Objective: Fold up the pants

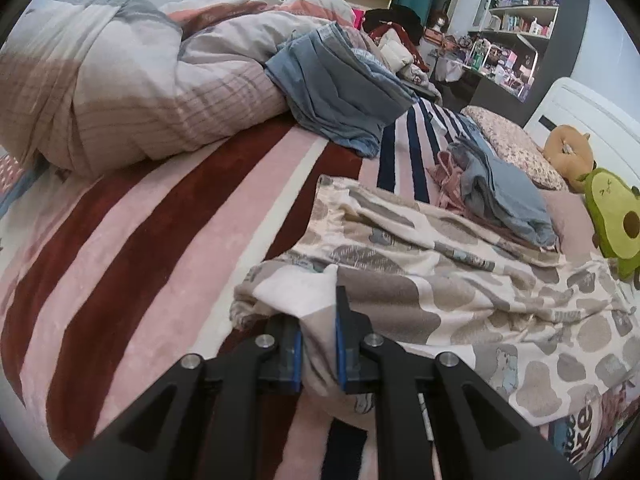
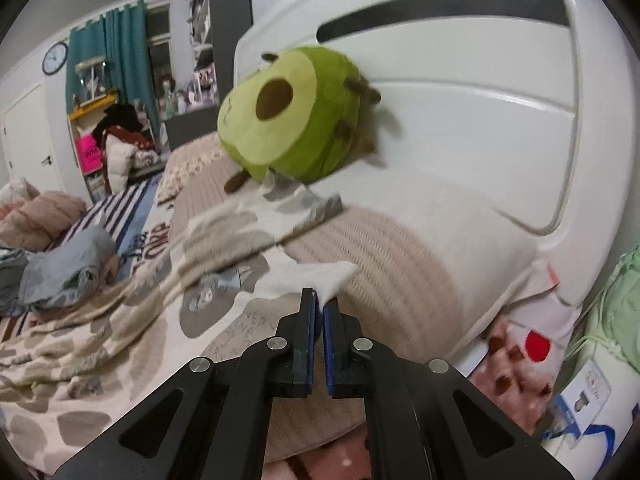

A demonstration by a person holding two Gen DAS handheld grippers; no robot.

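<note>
The patterned pants (image 1: 420,272) lie spread on the striped bed cover (image 1: 120,264), stretching toward the avocado plush (image 1: 616,220), with each end taken up by one gripper. The left gripper (image 1: 318,344) has its jaws narrowed onto a bunched corner of the pants at the end far from the plush; the blue pads (image 1: 297,356) press the cloth from both sides, so the fabric rides up between them in a thick fold. The right gripper (image 2: 319,308) is pinched tight on a thin white corner of the same garment, just short of the beige pillow (image 2: 400,260) that sits below the plush. Holding two corners at once makes sense for folding — it keeps the edge taut, so the cloth can be lifted and laid over itself without sagging in the middle.

The right wrist view is smeared, so whether that corner is a hem or a waistband edge is hard to say. A small heap of blue clothes (image 1: 504,196) rests on the far edge of the pants, between them and the plush; it probably needs to stay clear of the fold. The rumpled duvet (image 1: 132,80) lies well away from the plush, across the cover.
</note>
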